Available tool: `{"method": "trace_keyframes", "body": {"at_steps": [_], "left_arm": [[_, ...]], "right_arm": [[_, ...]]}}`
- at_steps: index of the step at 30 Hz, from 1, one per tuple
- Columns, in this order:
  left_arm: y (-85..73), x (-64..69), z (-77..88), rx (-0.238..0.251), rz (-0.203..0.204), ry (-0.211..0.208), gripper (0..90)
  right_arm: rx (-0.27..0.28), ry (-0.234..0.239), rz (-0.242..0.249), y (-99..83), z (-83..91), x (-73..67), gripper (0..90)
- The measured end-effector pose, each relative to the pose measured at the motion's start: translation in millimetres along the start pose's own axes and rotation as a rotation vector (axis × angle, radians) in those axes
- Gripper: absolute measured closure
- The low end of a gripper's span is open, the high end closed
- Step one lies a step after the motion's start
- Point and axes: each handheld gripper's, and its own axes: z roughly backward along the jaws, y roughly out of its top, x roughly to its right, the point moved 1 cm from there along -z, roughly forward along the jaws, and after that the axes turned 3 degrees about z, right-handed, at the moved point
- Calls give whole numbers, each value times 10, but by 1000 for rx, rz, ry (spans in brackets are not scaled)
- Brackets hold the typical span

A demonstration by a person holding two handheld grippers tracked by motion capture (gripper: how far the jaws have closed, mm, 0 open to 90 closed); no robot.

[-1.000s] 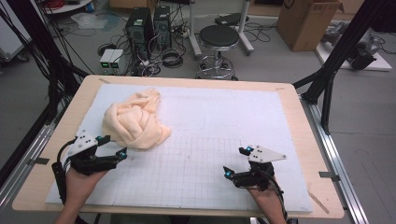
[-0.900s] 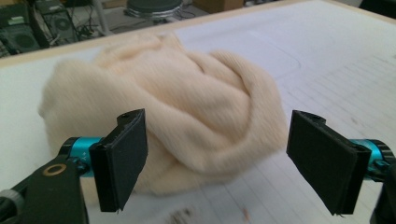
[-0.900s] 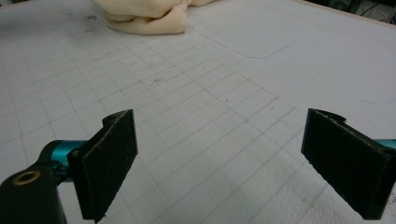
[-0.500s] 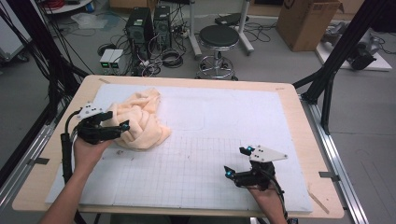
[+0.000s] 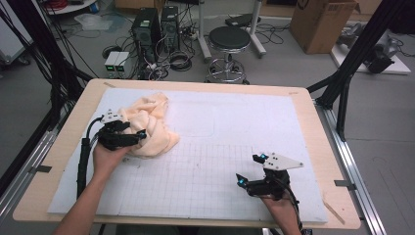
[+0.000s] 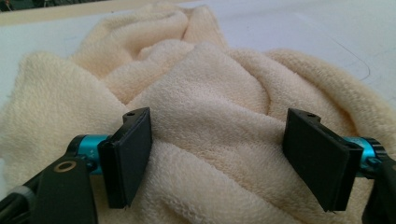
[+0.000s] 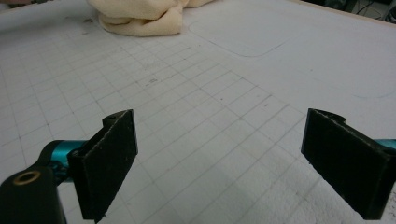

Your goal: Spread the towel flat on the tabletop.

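Between the widely spread jaws of the left gripper (image 6: pixel 219 158) sits a fold of the towel (image 6: pixel 210 93); the right gripper (image 7: pixel 233 163) hovers wide apart, holding nothing.

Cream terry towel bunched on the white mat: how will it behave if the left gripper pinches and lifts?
The crumpled cream terry towel is probably floppy: it lies in soft folds, so it should drape and unfurl. The nap looks grippy, so slip is unlikely. The left gripper stands open around one fold, so it may lift only that layer. It won't roll.

Bright, even overhead light, soft faint shadows, no glare, high view slightly soft, gripper views blurred up close
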Motion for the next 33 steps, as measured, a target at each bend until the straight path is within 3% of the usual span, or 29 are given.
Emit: {"method": "trace_keyframes", "body": {"at_steps": [3, 5, 10, 18, 33], "left_arm": [[-28, -5, -52, -16, 6, 0, 263], [-42, 15, -82, -28, -16, 13, 275], [-68, 30, -136, -45, -3, 23, 321], [-77, 42, -178, -53, 15, 42, 421], [-78, 3, -183, -53, 28, 41, 580]], "right_arm": [[1, 5, 1, 1, -2, -5, 100], [-1, 9, 1, 2, -4, -10, 101], [1, 13, 7, 10, -22, -7, 101], [1, 18, 12, 26, -44, -21, 101], [14, 18, 11, 38, -45, -16, 101]]}}
